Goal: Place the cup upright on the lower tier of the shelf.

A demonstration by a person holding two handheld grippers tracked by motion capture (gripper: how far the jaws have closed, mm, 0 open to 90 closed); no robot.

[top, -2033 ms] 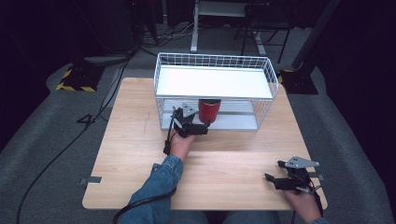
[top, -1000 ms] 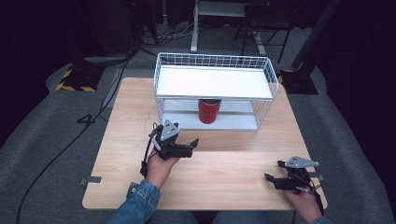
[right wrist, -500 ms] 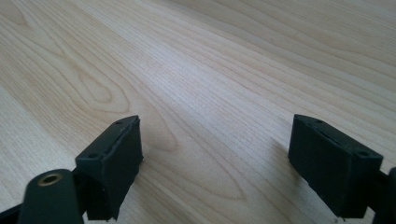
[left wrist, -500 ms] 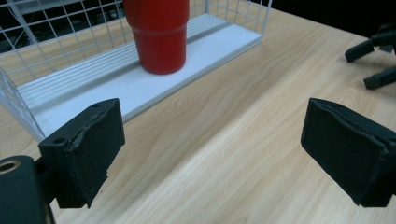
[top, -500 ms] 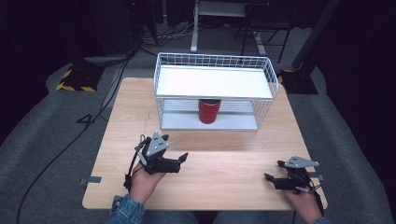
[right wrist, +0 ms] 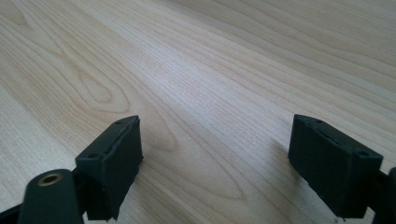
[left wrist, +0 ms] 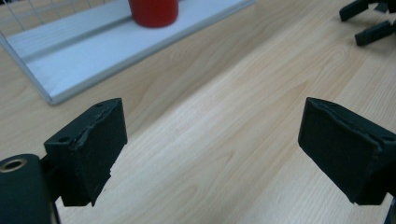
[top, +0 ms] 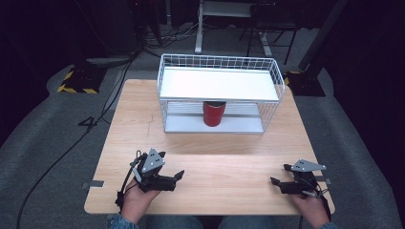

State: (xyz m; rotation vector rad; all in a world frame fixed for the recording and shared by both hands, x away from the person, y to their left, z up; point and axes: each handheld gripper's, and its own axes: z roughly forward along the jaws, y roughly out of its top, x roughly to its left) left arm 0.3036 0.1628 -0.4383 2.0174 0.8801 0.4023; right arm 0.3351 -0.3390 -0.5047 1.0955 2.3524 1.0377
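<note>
High view, red cup under wire rack

front of table bare btw tools; wire rack blocks rear; red cup on lower shelf

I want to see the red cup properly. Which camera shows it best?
The high view: the red cup stands whole and upright on the lower shelf of the white wire rack. The left gripper view catches just its bottom part at the top edge.
</note>
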